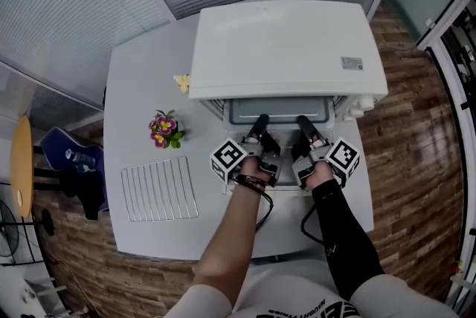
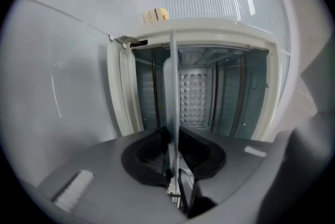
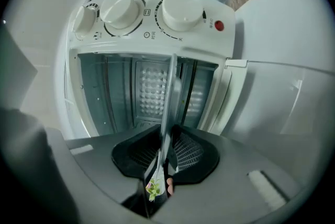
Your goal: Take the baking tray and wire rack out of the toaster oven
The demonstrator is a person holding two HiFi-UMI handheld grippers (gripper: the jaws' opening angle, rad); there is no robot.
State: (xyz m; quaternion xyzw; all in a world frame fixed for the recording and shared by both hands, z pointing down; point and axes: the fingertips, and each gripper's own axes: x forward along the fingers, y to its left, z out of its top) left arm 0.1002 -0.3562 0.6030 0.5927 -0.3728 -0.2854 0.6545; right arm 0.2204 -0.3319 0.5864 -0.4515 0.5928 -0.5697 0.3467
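The grey baking tray (image 1: 279, 112) sticks partway out of the open mouth of the white toaster oven (image 1: 286, 49). My left gripper (image 1: 260, 122) and right gripper (image 1: 303, 122) both hold its front rim, side by side. In the left gripper view the tray (image 2: 171, 92) appears edge-on as a thin plate, and my left gripper (image 2: 171, 152) is shut on it. The right gripper view shows the same tray edge (image 3: 170, 92) pinched by my right gripper (image 3: 166, 149). The wire rack (image 1: 159, 189) lies flat on the table, left of my arms.
A small bunch of flowers (image 1: 165, 129) and a yellow object (image 1: 181, 82) sit on the grey table (image 1: 134, 86) left of the oven. Two round knobs (image 3: 123, 11) and a red lamp (image 3: 219, 25) line the oven's panel. Wooden floor surrounds the table.
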